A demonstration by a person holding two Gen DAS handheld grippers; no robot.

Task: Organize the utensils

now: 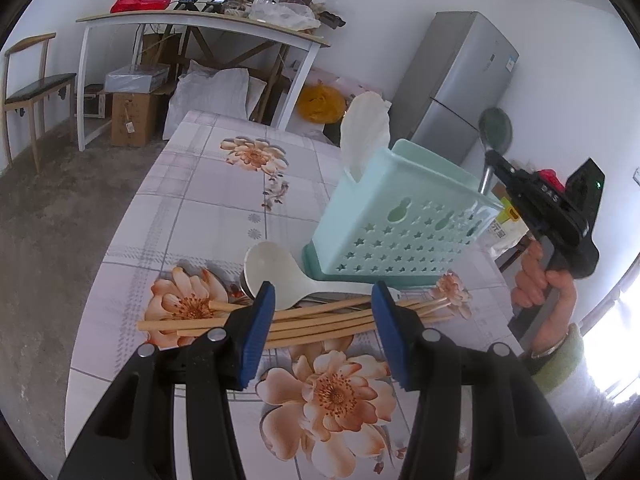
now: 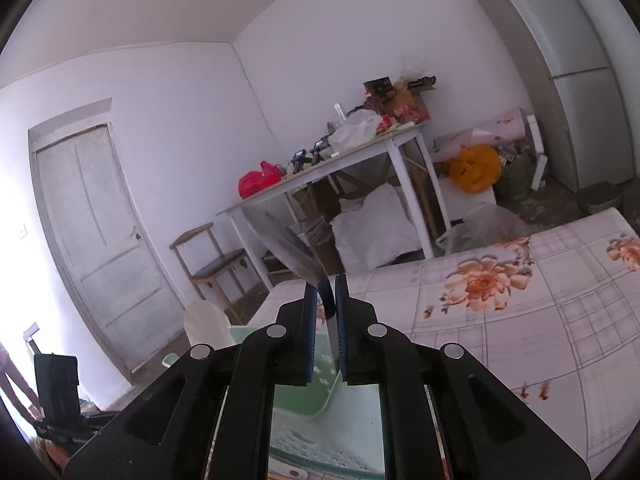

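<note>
A mint-green utensil holder (image 1: 400, 232) with star-shaped holes stands on the flowered table (image 1: 192, 208); a white paddle (image 1: 366, 128) sticks up from its far end. Wooden chopsticks (image 1: 320, 320) and a white rice spoon (image 1: 272, 276) lie in front of it. My left gripper (image 1: 324, 300) hovers open just above them, a finger on either side. My right gripper (image 1: 494, 160) is at the holder's right end with a metal spoon (image 1: 495, 128), bowl up, handle down inside the holder. In the right wrist view the jaws (image 2: 325, 292) stand narrowly apart; the spoon (image 2: 288, 240) handle leans on the right pad, with a gap at the left pad.
A person's hand (image 1: 548, 288) grips the right tool. Beyond the table stand a grey fridge (image 1: 460, 80), a cluttered white side table (image 1: 200, 24), a chair (image 1: 32, 92), boxes and sacks. The table's left edge drops to a bare floor.
</note>
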